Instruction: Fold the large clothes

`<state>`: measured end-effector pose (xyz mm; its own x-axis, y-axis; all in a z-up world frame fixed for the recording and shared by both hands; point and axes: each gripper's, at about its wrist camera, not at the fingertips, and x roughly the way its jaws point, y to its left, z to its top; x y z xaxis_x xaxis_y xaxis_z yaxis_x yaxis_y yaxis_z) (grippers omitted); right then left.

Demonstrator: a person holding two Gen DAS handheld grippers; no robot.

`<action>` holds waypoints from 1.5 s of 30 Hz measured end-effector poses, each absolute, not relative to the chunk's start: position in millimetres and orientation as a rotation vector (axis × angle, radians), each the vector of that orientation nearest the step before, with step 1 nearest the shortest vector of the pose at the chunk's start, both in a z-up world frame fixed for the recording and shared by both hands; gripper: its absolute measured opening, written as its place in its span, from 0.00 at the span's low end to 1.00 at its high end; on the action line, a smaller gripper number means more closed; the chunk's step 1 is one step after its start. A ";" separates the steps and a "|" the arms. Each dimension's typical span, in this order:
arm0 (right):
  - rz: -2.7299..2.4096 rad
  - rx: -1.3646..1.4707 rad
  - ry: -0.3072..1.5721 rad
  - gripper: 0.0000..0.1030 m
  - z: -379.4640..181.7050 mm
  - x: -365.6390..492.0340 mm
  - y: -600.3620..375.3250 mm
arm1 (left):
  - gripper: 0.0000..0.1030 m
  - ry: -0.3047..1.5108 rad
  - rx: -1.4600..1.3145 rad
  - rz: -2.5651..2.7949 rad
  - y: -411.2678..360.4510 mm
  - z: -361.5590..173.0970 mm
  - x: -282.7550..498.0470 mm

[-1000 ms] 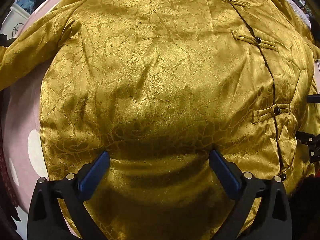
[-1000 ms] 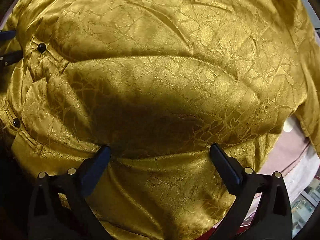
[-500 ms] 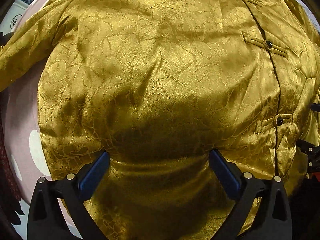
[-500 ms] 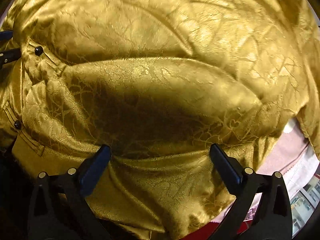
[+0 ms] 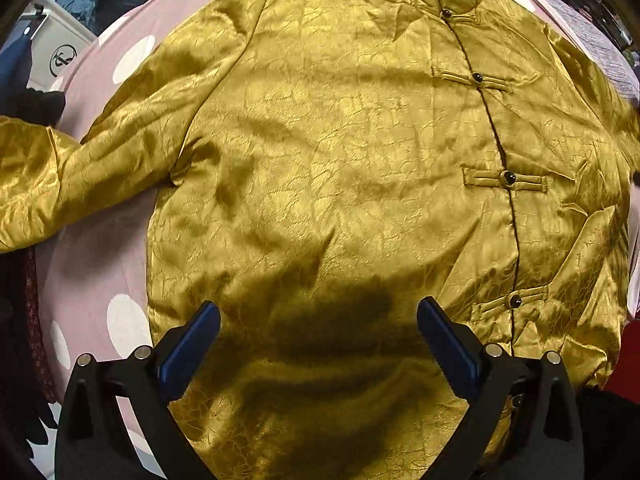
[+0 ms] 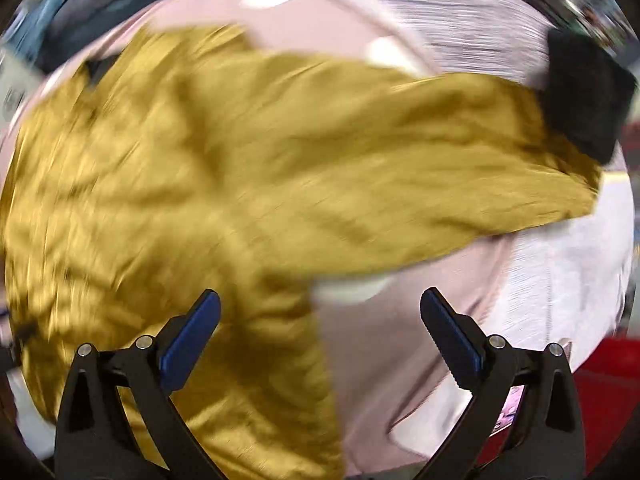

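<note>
A gold satin jacket [image 5: 340, 152] with black knot buttons [image 5: 509, 177] lies front-up and spread flat on a pink sheet. Its left sleeve [image 5: 80, 164] stretches off to the left. My left gripper [image 5: 318, 320] hovers open over the lower hem, nothing between its blue pads [image 5: 188, 344]. In the blurred right wrist view, the jacket [image 6: 180, 184] fills the left side and its right sleeve [image 6: 460, 152] runs out to a black cuff [image 6: 584, 96]. My right gripper [image 6: 320, 308] stands open over the jacket's right edge and bare sheet.
The pink sheet [image 5: 88, 264] with white dots covers the surface. A white box [image 5: 60, 52] sits at the far left, dark clothing beyond it. In the right wrist view a white ribbed cloth [image 6: 560, 264] lies to the right, with red floor [image 6: 600, 372] below.
Both grippers have pulled back and up from the jacket, so the collar and sleeves now show. The right gripper swung fast toward the right sleeve; its view is motion-blurred.
</note>
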<state>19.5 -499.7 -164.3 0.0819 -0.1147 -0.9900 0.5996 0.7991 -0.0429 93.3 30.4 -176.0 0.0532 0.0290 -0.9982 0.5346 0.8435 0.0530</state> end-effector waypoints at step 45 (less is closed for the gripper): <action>-1.215 0.875 0.809 0.17 -52.5 -142.1 -729.5 | 0.94 1.484 0.395 -0.307 24.4 -165.6 100.2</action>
